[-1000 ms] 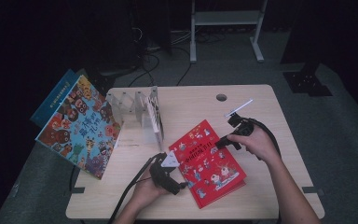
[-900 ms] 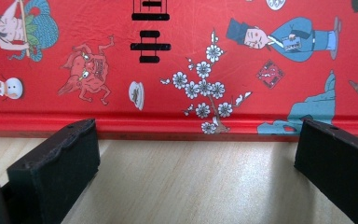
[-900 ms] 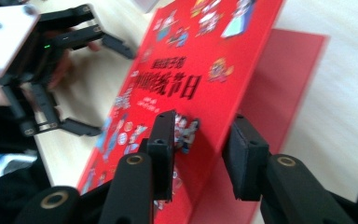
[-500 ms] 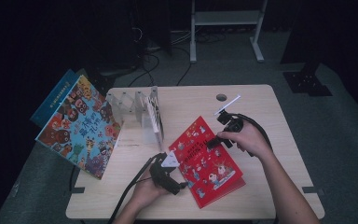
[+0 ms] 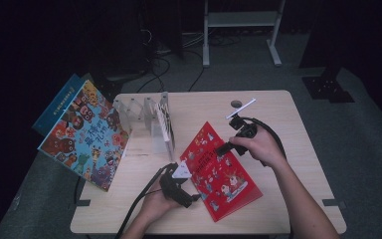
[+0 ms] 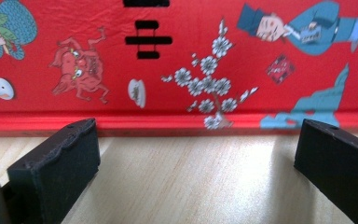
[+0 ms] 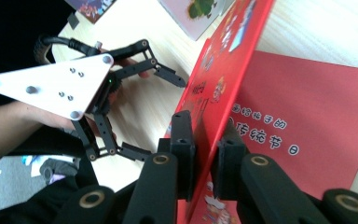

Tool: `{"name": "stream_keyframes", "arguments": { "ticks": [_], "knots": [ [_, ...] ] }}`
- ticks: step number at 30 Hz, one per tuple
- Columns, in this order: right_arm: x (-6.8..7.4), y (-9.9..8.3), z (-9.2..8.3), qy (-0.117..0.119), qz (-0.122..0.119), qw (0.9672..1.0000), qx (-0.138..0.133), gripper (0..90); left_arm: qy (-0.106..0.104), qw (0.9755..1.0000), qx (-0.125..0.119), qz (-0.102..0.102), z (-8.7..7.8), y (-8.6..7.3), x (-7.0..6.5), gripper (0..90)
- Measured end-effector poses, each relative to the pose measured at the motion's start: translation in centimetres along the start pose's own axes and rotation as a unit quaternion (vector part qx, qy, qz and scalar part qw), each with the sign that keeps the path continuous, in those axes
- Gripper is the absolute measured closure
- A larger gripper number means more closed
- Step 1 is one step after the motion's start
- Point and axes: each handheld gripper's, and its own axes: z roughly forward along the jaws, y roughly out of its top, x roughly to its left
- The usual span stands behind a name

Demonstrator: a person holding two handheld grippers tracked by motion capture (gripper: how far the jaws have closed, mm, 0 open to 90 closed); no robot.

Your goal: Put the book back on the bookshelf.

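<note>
High view: red picture book [image 5: 219, 169] at centre of frame, lying on the pale wooden table [image 5: 288, 124], right of the white slotted book rack [image 5: 154, 124]. Right gripper [image 5: 224, 149] at the book's upper right edge, held in the person's right hand [image 5: 258, 147], cable looping over the wrist. Left gripper [image 5: 189, 191] just left of the book's lower left edge, low in the frame, gripped by the left hand [image 5: 154, 204], grey three-cornered plate on top. Colourful picture book [image 5: 84, 134] at far left, propped tilted off the table's left end, with a blue book [image 5: 62, 102] behind it.

Right gripper view: jaws drawn together on the red cover [image 7: 223, 84], pads pressing both faces of the lifted sheet; closing further just now, with the cover between them. Cover raised on edge, running from bottom centre to upper right; inner red page with white characters flat at right. Left gripper [image 7: 168, 116] at left of frame, jaws spread wide, tips close to the book's edge without touching.

Left gripper view: two black jaws standing well apart at lower left and lower right, bare wood between them. Red book's edge [image 6: 177, 122] straight across mid-frame just beyond the tips, printed cover with white blossoms and small figures filling the upper half.
</note>
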Motion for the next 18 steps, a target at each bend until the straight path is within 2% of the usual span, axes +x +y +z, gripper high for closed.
{"name": "stream_keyframes", "arguments": {
  "ticks": [11,18],
  "knots": [
    [1.6,-0.2,-1.2,-0.028,-0.023,0.9990,-0.026,86.3,0.000,1.0000,-0.003,-0.002,0.0,0.0,0.0,0.0],
    [2.4,-0.6,-2.4,-0.037,-0.047,0.9963,-0.062,87.7,0.000,1.0000,-0.002,-0.002,0.0,0.0,0.0,0.0]
  ]
}}
